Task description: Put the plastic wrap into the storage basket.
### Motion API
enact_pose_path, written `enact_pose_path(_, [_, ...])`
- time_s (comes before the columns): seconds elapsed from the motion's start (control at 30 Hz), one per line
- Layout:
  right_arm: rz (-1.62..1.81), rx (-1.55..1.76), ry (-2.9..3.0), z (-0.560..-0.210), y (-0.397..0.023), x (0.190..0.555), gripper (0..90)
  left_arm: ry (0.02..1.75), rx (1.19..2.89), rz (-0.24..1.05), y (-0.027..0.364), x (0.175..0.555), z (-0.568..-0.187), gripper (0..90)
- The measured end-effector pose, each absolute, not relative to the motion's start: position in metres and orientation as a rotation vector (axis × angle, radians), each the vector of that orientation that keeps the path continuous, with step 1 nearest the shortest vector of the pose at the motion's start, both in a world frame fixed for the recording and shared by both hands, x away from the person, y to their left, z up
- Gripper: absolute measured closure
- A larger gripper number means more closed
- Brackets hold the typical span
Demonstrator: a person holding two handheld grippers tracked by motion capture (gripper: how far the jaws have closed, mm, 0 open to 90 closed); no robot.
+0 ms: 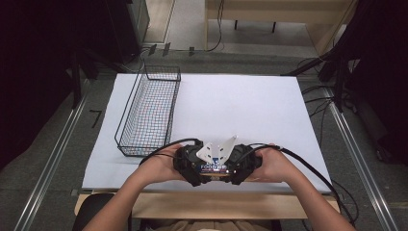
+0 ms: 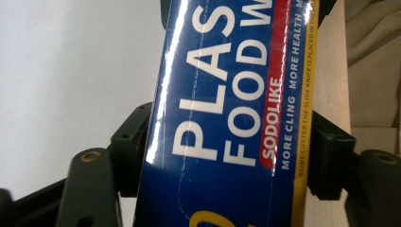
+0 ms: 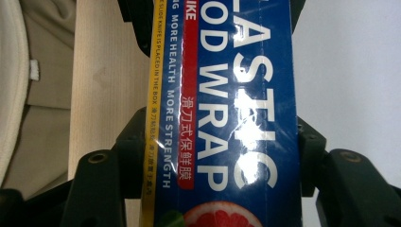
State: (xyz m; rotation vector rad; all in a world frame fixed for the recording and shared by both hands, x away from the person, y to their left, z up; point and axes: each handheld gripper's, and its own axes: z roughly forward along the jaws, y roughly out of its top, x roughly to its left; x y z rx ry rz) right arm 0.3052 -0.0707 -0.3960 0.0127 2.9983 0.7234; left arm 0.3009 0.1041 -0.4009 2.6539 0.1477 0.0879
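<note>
Plastic food wrap, in a long blue box (image 1: 215, 168), is held at the near edge of the counter (image 1: 250, 106) between two hand-held grippers that face each other. The left gripper (image 1: 188, 162) clamps the box's left end and the right gripper (image 1: 244, 163) its right end, with the person's left hand (image 1: 159, 166) and right hand (image 1: 272, 166) wrapped around the tools and black cables trailing off to either side. In the left gripper view the box (image 2: 227, 118) runs up between the black jaws, which press against both of its long sides; its white lettering, a red strip and a yellow edge band fill the frame. The right gripper view shows the same grip from the other end: the box (image 3: 227, 109) is pinched between the jaws, with a slice of pink citrus printed near the bottom. A grey three-cornered plate (image 1: 216, 149) stands above the box, probably on top of one of the grippers. A black wire basket (image 1: 149, 113) sits at the far left of the white counter, well apart from the box. Whether the box touches the counter cannot be told from above.
</note>
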Motion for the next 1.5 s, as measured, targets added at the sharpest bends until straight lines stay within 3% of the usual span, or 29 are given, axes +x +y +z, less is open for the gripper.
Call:
enact_pose_path(0.4, [0.762,-0.018,3.031,-0.402,-0.071,0.307,40.9,0.150,2.663,0.013,0.103,0.300,-0.402,39.7])
enact_pose_path(0.7, [0.771,-0.039,3.026,-0.400,-0.073,0.304,40.2,0.158,2.658,0.032,0.103,0.295,-0.398,40.8])
enact_pose_path(0.83, [0.785,-0.041,3.042,-0.399,-0.074,0.303,37.6,0.180,2.672,0.014,0.102,0.292,-0.397,40.8])
enact_pose_path(0.93, [0.822,-0.026,3.014,-0.396,-0.081,0.306,29.2,0.212,2.662,0.003,0.105,0.293,-0.396,40.7])
enact_pose_path(1.1, [0.852,0.020,2.994,-0.396,-0.089,0.310,23.4,0.218,2.667,0.022,0.109,0.294,-0.395,40.6])
enact_pose_path(1.5, [0.940,0.107,2.943,-0.383,-0.115,0.321,21.0,0.279,2.673,0.018,0.116,0.299,-0.397,40.4])
